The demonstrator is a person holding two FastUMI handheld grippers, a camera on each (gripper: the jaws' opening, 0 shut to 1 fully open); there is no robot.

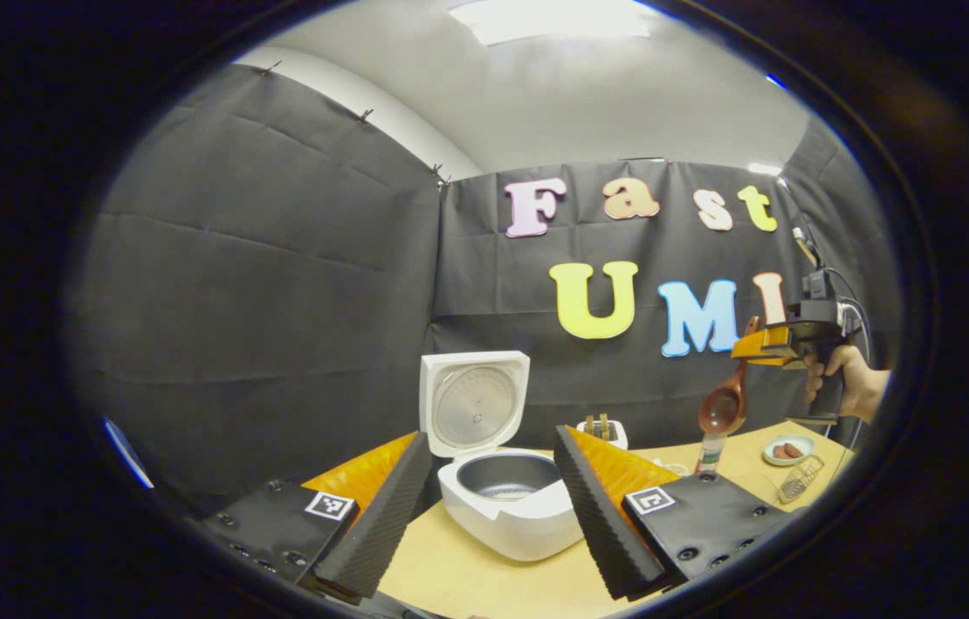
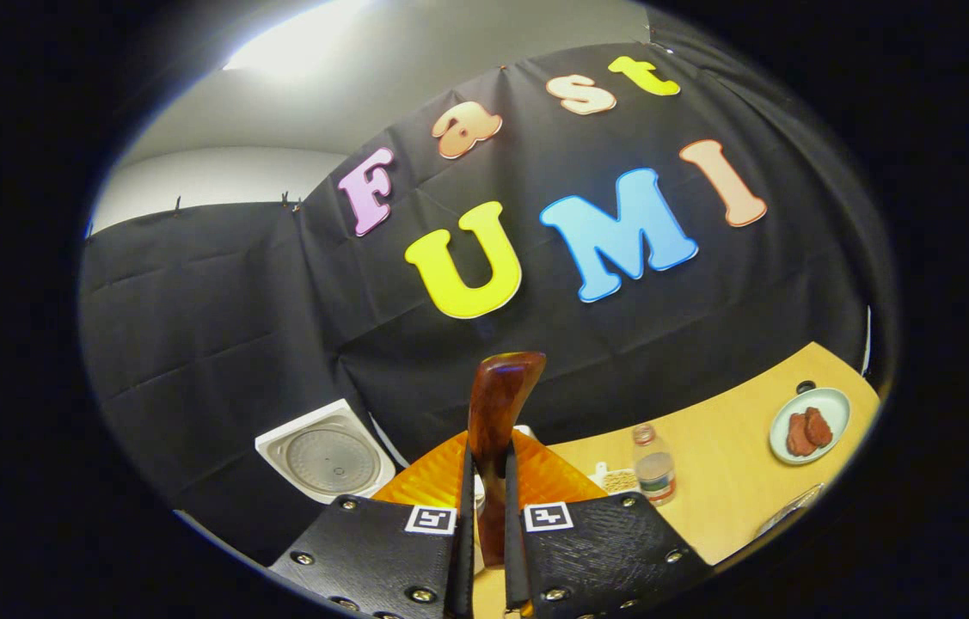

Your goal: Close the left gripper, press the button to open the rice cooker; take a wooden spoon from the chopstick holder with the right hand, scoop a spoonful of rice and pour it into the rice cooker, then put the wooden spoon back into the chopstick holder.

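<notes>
Wooden spoon [image 2: 497, 430] sits clamped in my right gripper [image 2: 487, 524], handle along the fingers, bowl hanging empty. Rice dish [image 2: 617, 479] lies just ahead-right; open cooker [image 1: 508, 503] ahead-left, between my spread left gripper [image 1: 493, 507] fingers.

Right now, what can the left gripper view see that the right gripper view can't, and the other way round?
Left gripper view alone: the rice cooker's inner pot, the spoon's bowl hanging down, the hand holding the right gripper, and the chopstick holder.

Right gripper view alone: the wooden spoon's handle up close, clamped between that gripper's own fingers.

Both: the raised cooker lid, the bottle, the small plate and the table.
</notes>
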